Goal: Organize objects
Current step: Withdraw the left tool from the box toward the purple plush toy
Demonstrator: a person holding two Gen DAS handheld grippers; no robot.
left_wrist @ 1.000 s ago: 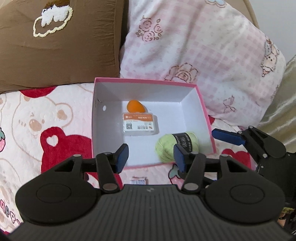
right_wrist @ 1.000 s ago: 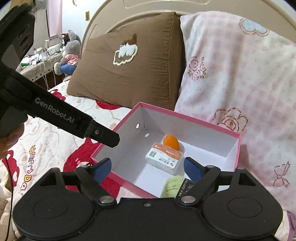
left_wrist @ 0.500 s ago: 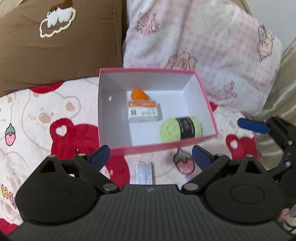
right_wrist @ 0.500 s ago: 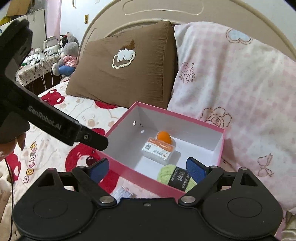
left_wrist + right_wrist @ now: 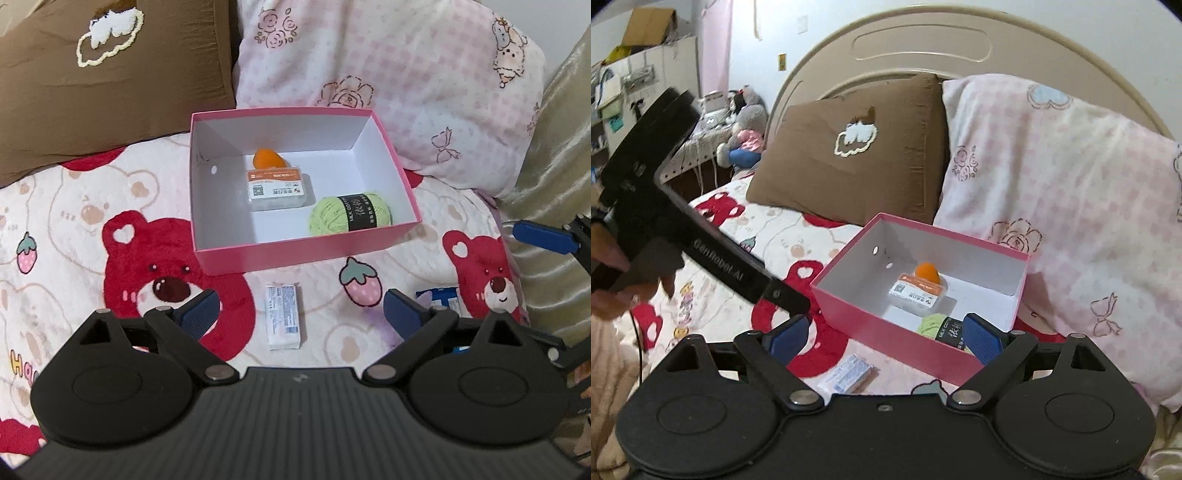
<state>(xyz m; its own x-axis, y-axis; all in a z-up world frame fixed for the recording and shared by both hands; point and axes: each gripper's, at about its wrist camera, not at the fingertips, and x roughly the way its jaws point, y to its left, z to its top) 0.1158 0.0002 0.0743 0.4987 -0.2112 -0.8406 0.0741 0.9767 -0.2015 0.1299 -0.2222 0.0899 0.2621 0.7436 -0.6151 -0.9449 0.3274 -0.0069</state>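
On the bed (image 5: 74, 206), the left gripper (image 5: 301, 314) hangs with jaws spread and empty over a white packet (image 5: 284, 316). Behind it, the pink box (image 5: 295, 251) holds an orange ball (image 5: 266, 158), a labelled case (image 5: 277, 188) and green yarn (image 5: 349, 213). The right gripper (image 5: 886, 338) is spread and empty too.

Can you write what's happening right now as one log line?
box: yarn, orange ball, case inside | packet outside | left tongs, right tongs: open, empty
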